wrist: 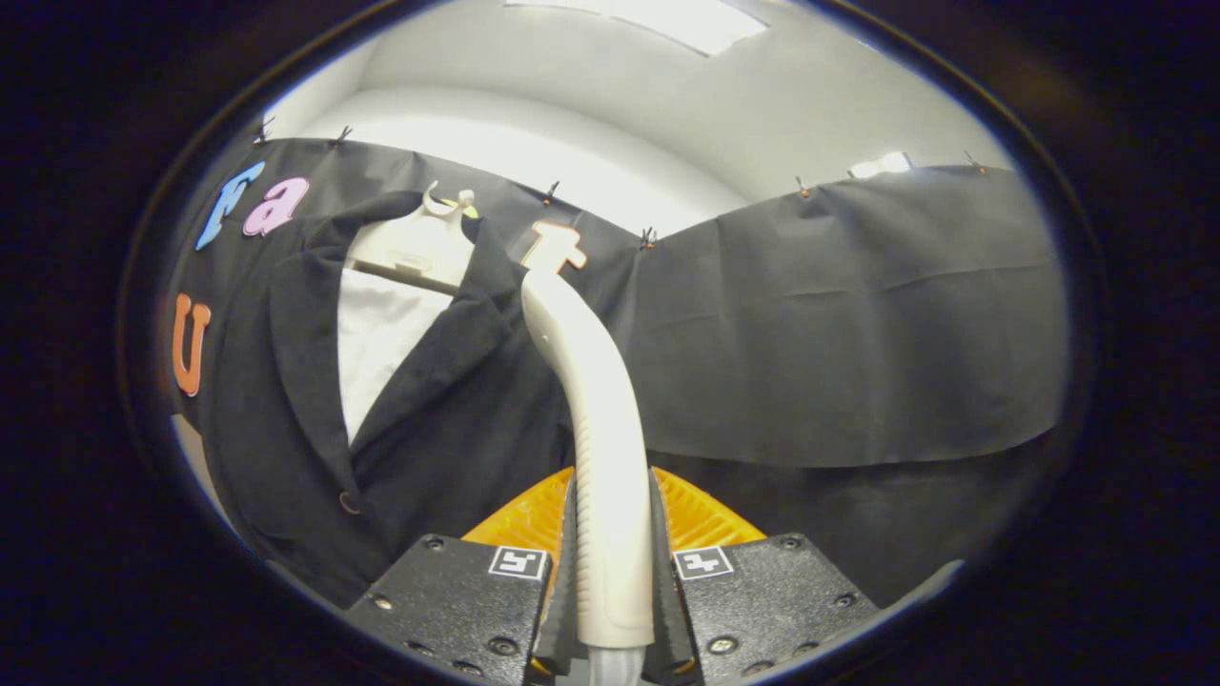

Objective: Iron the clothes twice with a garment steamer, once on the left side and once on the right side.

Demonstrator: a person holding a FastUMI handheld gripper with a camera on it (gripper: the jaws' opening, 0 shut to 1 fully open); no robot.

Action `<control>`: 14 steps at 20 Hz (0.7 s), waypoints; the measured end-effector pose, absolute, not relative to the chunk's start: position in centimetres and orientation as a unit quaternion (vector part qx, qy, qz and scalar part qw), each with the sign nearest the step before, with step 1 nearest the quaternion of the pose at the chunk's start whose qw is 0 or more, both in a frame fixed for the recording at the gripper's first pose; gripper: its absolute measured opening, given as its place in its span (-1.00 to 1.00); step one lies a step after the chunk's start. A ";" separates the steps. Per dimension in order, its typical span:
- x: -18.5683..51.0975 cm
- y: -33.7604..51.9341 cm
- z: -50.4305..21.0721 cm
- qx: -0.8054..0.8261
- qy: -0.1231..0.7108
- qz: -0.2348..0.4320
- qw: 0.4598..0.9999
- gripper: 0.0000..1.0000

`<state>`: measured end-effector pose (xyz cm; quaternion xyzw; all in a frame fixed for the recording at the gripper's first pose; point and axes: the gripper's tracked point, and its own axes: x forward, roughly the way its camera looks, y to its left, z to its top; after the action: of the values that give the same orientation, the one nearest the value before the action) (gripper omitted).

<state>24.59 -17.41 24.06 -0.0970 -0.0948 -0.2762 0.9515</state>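
Note:
A white garment steamer (pixel 596 410) stands clamped between my two fingers, its handle rising from them and its head curving up and left toward the clothes. My gripper (pixel 612 553) is shut on the steamer's handle, with a clear hose leaving its base. A dark jacket (pixel 429 419) hangs on a white hanger (pixel 419 250) just left of the steamer, its lapels open over a white shirt (pixel 376 348). The steamer head sits at the jacket's right shoulder edge; whether it touches the cloth I cannot tell.
The black cloth wall (pixel 839 324) of the booth hangs behind and to the right of the steamer. White wall and ceiling lights (pixel 667 19) show above it.

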 end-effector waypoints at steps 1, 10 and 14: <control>25.4 -17.5 24.6 -0.098 -0.098 -0.276 0.951 -0.30; 30.9 -17.6 27.5 -0.125 -0.101 -0.285 0.945 -0.30; 30.5 -17.4 26.8 -0.135 -0.100 -0.288 0.943 -0.29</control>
<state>30.51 -17.42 26.78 -0.1350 -0.0995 -0.2883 0.9427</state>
